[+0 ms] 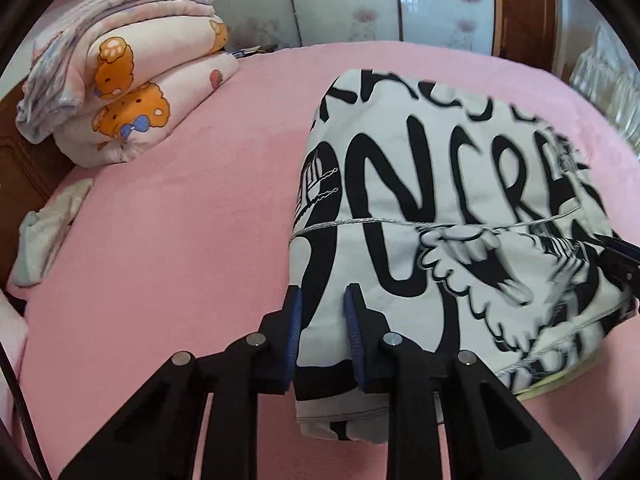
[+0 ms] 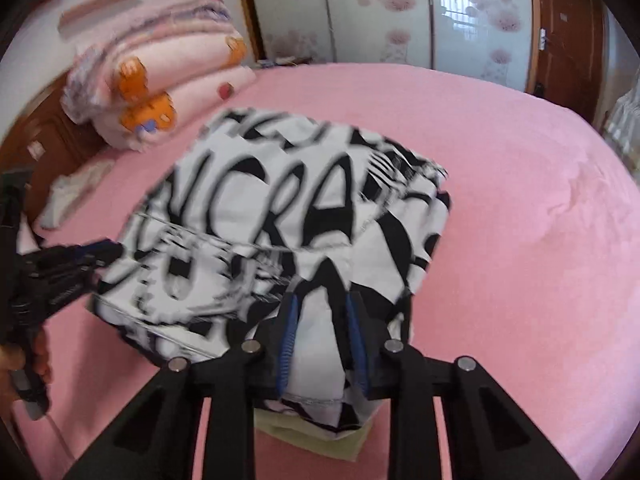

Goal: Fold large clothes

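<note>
The black-and-white printed garment (image 1: pixel 440 208) on the pink bed (image 1: pixel 180 220) looks soft and floppy. Left gripper (image 1: pixel 322 300) and right gripper (image 2: pixel 322 308) pinch its near corners, good holding spots.

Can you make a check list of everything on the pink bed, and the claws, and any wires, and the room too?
Surface: pink bed sheet, smooth where bare.
Job's things: black-and-white lettered garment, folded into a bundle, a silver cord crossing it; a pale yellow cloth peeks out beneath it.
Clutter: folded bear-print quilts stacked at the far left; small pale cloth by the bed's left edge.
Grippers: left claw and right claw each shut on the garment's near edge.
Cables: thin dark cable at the left view's edge.
Surroundings: flower-patterned sliding doors, brown wooden door, wooden headboard.
</note>
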Action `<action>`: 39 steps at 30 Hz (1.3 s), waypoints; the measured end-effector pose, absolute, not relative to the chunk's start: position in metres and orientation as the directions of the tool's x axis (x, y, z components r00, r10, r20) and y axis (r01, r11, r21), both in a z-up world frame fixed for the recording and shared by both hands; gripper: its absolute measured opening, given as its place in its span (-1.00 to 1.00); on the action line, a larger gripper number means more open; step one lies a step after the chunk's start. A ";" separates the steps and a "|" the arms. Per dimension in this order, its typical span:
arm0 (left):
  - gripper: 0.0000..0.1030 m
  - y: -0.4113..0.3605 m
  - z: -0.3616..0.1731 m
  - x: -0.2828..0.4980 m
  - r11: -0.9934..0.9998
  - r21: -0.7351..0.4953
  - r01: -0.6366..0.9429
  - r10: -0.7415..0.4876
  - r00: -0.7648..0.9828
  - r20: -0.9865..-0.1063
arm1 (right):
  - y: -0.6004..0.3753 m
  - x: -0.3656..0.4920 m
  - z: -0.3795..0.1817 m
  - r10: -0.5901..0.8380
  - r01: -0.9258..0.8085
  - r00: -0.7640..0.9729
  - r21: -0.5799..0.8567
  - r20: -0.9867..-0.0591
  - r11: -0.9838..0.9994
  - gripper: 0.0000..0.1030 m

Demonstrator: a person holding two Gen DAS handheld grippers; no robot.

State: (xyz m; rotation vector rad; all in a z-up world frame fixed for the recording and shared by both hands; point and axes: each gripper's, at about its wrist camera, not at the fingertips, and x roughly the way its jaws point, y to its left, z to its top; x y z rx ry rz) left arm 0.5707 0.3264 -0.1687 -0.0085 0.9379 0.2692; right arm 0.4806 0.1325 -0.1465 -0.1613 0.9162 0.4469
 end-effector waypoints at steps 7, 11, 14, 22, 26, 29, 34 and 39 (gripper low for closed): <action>-0.17 0.324 -0.155 0.567 0.943 0.063 -0.327 0.241 0.542 -0.805 | 0.105 0.479 -0.134 0.360 -0.400 0.484 0.164 -0.798 0.902 -0.54; 0.56 0.318 -0.128 0.539 0.933 -0.034 -0.358 0.198 0.589 -0.784 | 0.097 0.458 -0.111 0.339 -0.410 0.498 0.128 -0.798 0.903 -0.54; 0.60 0.307 -0.104 0.517 0.936 -0.055 -0.349 0.184 0.615 -0.766 | 0.089 0.437 -0.087 0.350 -0.418 0.502 0.132 -0.791 0.899 -0.51; 0.75 0.260 -0.032 0.449 0.942 -0.065 -0.329 0.173 0.641 -0.747 | 0.053 0.372 -0.015 0.343 -0.421 0.528 0.111 -0.777 0.900 -0.49; 0.79 0.231 -0.002 0.412 0.952 -0.076 -0.295 0.147 0.662 -0.735 | 0.027 0.340 0.018 0.332 -0.397 0.538 0.115 -0.775 0.911 -0.47; 0.79 0.205 0.015 0.385 0.961 -0.065 -0.270 0.136 0.663 -0.736 | 0.007 0.316 0.036 0.289 -0.357 0.540 0.096 -0.791 0.929 -0.29; 0.80 0.166 0.031 0.346 0.972 -0.027 -0.233 0.135 0.650 -0.748 | -0.027 0.276 0.061 0.258 -0.326 0.534 0.085 -0.805 0.941 -0.20; 0.80 0.128 0.039 0.309 0.979 -0.016 -0.202 0.116 0.624 -0.773 | -0.056 0.242 0.076 0.233 -0.294 0.547 0.076 -0.804 0.953 -0.16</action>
